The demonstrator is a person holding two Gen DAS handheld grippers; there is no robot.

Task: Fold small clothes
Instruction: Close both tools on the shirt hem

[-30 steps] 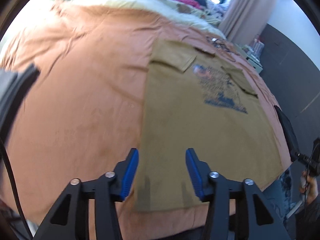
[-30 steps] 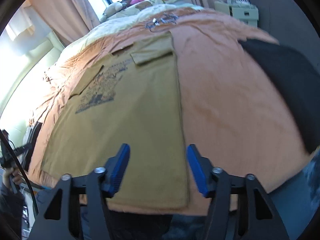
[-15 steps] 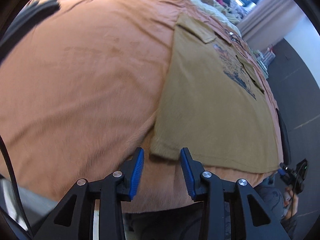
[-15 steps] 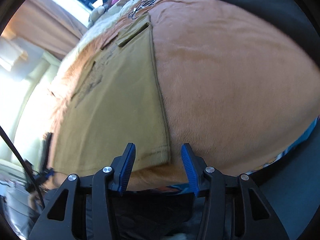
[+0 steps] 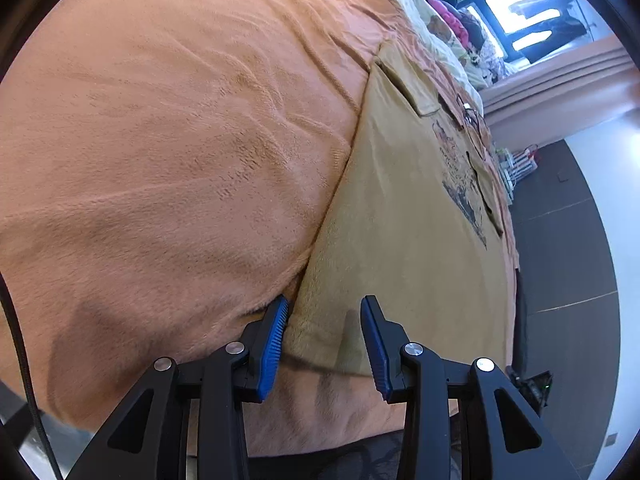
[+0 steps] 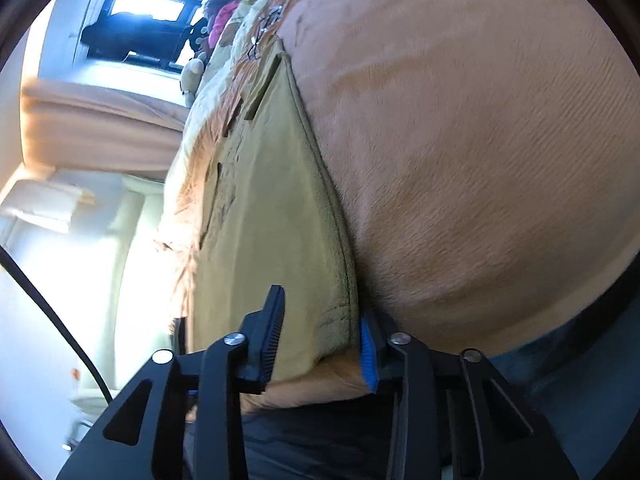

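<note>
The mustard-yellow cotton T-shirt [image 5: 400, 216] lies flat on the orange fleece bed blanket [image 5: 180, 140]. Both the left gripper [image 5: 324, 340] and right gripper [image 6: 320, 336] have just been closing, jaws apart around its hem corners. Pinch only shirt fabric, not blanket, before lifting evenly.

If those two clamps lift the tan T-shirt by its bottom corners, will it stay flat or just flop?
Probably flop: the tan T-shirt lies thin and limp on the orange blanket, its hem already puckering between the closing jaws of the right gripper. It looks light. The fuzzy blanket may cling slightly, so the corner at the left gripper might drag.
</note>
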